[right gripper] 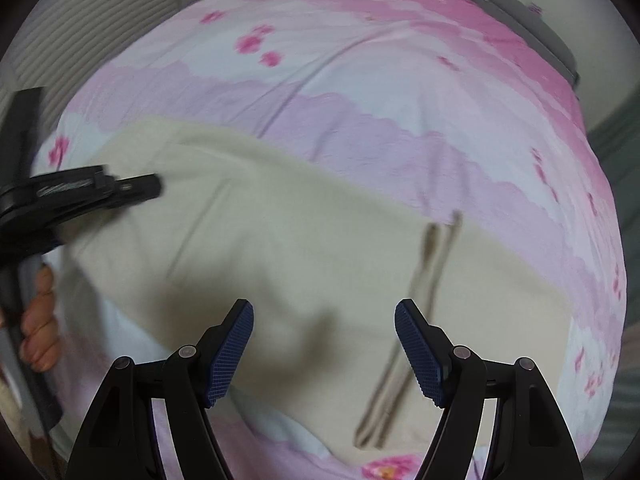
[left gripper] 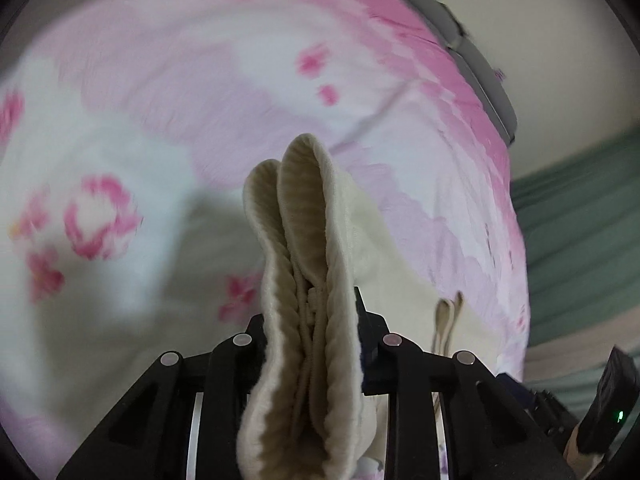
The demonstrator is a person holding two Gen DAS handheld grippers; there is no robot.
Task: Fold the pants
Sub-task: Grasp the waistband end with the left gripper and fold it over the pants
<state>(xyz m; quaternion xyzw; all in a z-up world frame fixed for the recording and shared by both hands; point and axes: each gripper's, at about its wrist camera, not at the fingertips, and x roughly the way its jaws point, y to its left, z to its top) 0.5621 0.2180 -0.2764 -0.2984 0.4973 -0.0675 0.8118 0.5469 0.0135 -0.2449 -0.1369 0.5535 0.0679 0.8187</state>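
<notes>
The cream pants (right gripper: 304,248) are lying spread across a bed covered by a pink, lilac and white floral sheet (right gripper: 360,92). Their fabric is looking soft and plain, slightly blurred in the right wrist view, with a faint seam line running diagonally near the left and a pair of beige drawstrings (right gripper: 404,328) trailing down over the cloth on the right.

The left gripper (left gripper: 310,344) is clamping a bunched fold of the pants' ribbed elastic waistband (left gripper: 304,240); the thick cream band is standing up between the black fingers in two rounded loops, with gathered cord-like ridges showing in the crease between them. The rest of the garment is hanging away to the right and resting on the sheet.

The right gripper (right gripper: 324,344) is hovering above the middle of the pants with its jaws standing wide apart and nothing between the blue textured pads (right gripper: 230,354). A person's hand (right gripper: 40,320) is gripping the handle of the left gripper at the left edge of that view.
</notes>
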